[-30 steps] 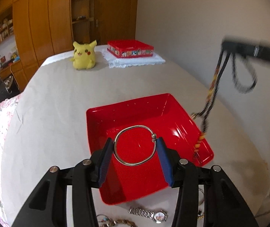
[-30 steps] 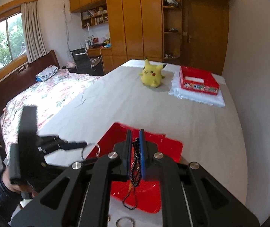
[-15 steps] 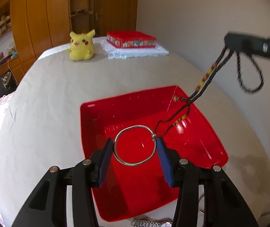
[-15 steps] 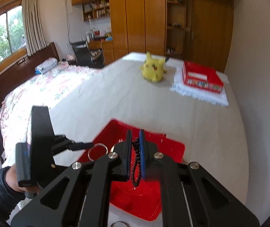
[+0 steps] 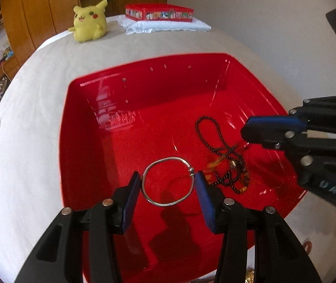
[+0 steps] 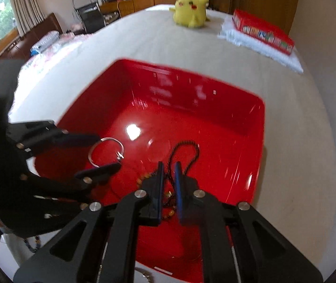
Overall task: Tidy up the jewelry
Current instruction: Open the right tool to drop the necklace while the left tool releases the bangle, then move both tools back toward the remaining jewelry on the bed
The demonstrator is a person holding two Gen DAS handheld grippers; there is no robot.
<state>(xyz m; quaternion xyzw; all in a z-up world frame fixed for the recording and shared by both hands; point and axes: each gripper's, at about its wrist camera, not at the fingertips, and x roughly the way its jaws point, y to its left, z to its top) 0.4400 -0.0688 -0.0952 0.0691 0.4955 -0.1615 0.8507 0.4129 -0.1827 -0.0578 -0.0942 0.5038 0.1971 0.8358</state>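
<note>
A glossy red plastic tray (image 5: 85, 141) sits on the beige-covered counter (image 5: 31, 118). In it, a black beaded necklace (image 5: 224, 162) lies right of a silver ring bangle (image 5: 168, 184). Far behind, a yellow plush toy (image 5: 89, 21) stands left of a red flat box (image 5: 159, 11) resting on a folded white cloth (image 5: 165, 26).

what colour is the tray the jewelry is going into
Glossy red tray, with a faint white castle print on its inner wall; clearest in the left wrist view.

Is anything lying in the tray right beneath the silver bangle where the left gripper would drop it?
Nothing visible. The tray floor under the silver bangle is bare, showing only its shadow; the beaded necklace lies beside it, toward the right gripper.
</note>
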